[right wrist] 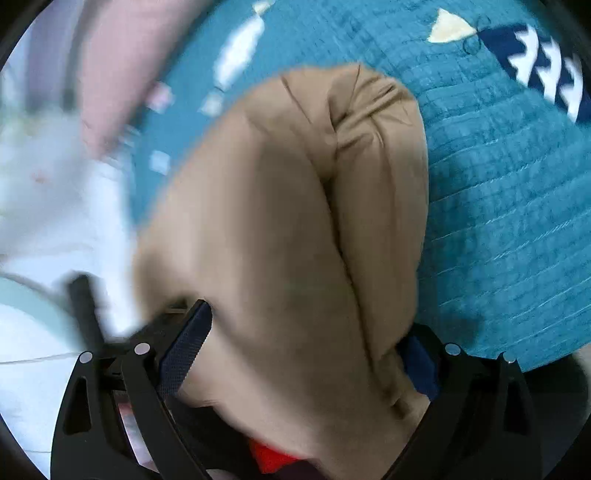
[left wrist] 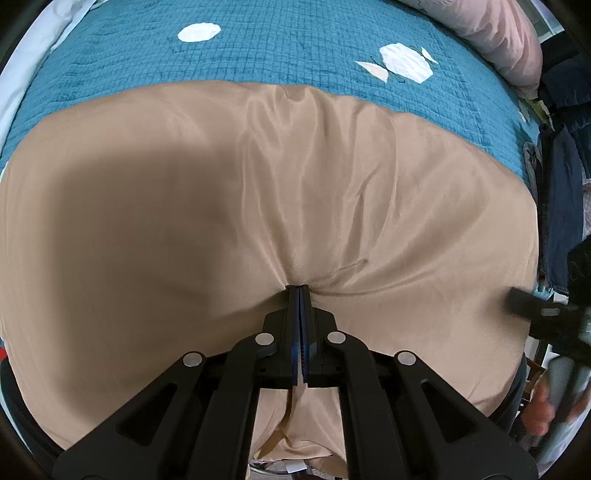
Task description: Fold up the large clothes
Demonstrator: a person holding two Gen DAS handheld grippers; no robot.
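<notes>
A large tan satin garment (left wrist: 229,192) lies spread over the teal quilt (left wrist: 295,48) of a bed. My left gripper (left wrist: 300,291) is shut on a pinch of this fabric near its front edge, and creases fan out from the tips. At the right edge of the left wrist view my right gripper (left wrist: 535,306) shows as a blur, with a hand (left wrist: 541,410) below it. In the right wrist view the garment (right wrist: 295,221) bulges in a thick fold between the jaws of the right gripper (right wrist: 306,325). They stand wide apart, and the blue pads (right wrist: 184,350) flank the cloth without squeezing it.
A pink pillow (left wrist: 498,33) lies at the far right of the bed. Dark blue clothes (left wrist: 561,192) hang beside the bed's right edge. White patches (left wrist: 404,61) decorate the quilt (right wrist: 498,203). A white sheet (right wrist: 55,221) borders it, and something red (right wrist: 273,458) shows under the garment.
</notes>
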